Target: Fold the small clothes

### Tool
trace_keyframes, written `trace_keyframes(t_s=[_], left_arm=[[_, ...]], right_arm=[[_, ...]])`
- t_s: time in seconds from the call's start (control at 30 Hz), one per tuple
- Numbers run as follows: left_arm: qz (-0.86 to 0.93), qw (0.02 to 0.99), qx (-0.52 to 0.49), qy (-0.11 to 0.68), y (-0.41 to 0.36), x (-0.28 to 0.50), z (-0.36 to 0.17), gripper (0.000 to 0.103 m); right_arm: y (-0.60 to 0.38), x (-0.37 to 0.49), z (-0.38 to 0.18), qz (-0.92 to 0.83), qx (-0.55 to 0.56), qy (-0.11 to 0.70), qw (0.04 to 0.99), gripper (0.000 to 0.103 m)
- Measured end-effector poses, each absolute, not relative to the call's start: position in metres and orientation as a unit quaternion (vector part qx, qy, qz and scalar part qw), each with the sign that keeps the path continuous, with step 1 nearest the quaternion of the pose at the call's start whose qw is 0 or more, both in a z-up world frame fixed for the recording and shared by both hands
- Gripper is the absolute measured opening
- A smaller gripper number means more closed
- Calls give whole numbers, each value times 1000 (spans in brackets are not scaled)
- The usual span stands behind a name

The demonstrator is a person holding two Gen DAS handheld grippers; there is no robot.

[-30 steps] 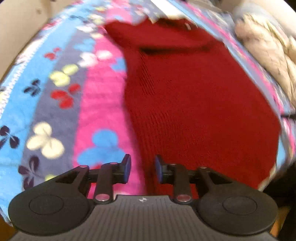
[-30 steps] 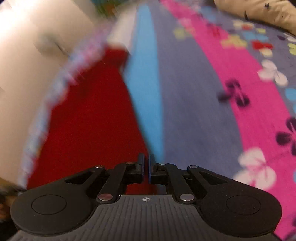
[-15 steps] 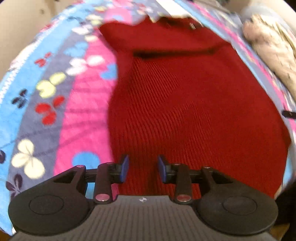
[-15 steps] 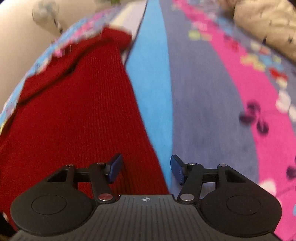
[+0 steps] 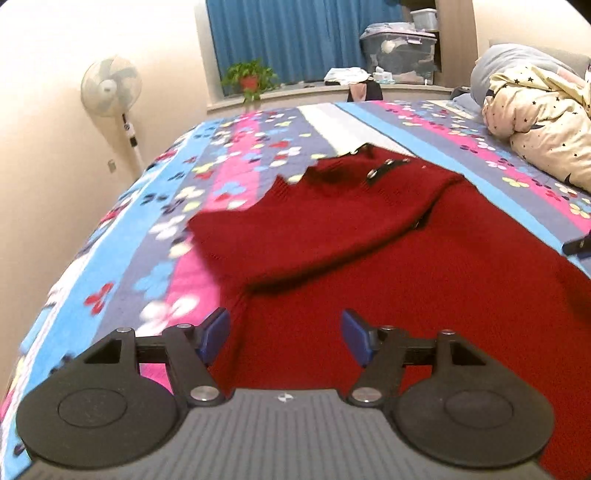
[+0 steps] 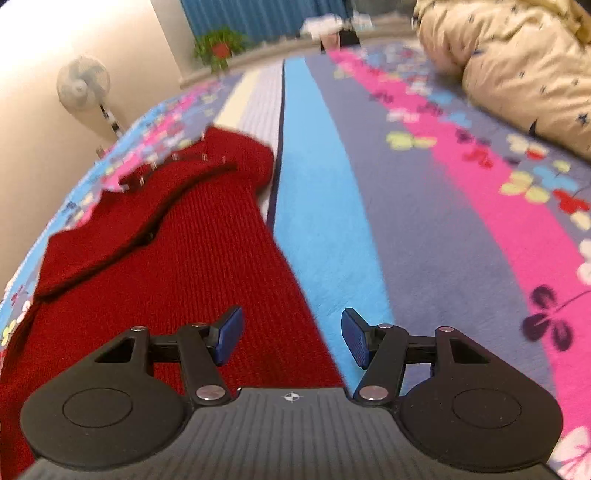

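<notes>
The red sweater (image 5: 388,266) is lying flat on the flowered blanket (image 5: 155,206), with one sleeve (image 5: 295,236) folded across its chest. The left gripper (image 5: 285,338) is hanging spread over the sweater's left edge, holding nothing. The right gripper (image 6: 291,338) is also spread and empty, over the sweater's right edge (image 6: 295,295)

Bedroom, warm indoor light. Bed covered by a striped bedspread (image 5: 255,155) in blue, grey-purple and pink bands with a butterfly-like print, plus one white band. Cream wall (image 5: 48,122) on the left side. White standing fan (image 5: 111,85) against that wall, near the bed corner. Blue curtain (image 5: 295,33) at the far end above a pale window ledge (image 5: 295,96). Potted green plant (image 5: 250,75) in a red pot on the ledge. Clear storage box (image 5: 399,51) further right on the ledge. Cream star-print quilt (image 5: 543,122) bunched at the bed's right side.
</notes>
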State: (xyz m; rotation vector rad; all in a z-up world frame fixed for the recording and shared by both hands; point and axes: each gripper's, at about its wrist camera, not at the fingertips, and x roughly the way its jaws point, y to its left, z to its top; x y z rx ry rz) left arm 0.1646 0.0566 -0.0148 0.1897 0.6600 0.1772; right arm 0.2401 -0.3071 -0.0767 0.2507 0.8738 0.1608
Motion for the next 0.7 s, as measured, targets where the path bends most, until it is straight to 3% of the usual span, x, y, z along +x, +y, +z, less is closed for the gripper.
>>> trace_keyframes(t_s=[0.23, 0.3, 0.5, 0.53, 0.57, 0.6, 0.7], left_arm=[[65, 932, 158, 320, -25, 272, -45, 73], [62, 928, 162, 330, -43, 305, -58, 79], [66, 918, 156, 359, -74, 391, -88, 78], [61, 914, 170, 364, -75, 400, -92, 74], [53, 907, 187, 375, -74, 408, -96, 47], [44, 902, 191, 386, -67, 413, -97, 13], [56, 922, 160, 347, -13, 403, -68, 11]], right_arm=[[-273, 272, -92, 90, 58, 460, 881, 62], [-263, 279, -96, 86, 21, 467, 880, 64], [-257, 297, -102, 100, 3, 482, 870, 65], [-257, 298, -103, 105, 0, 482, 870, 65], [-257, 299, -103, 109, -2, 482, 869, 65], [-258, 301, -104, 114, -1, 483, 868, 65], [-261, 303, -103, 122, 4, 486, 866, 65]])
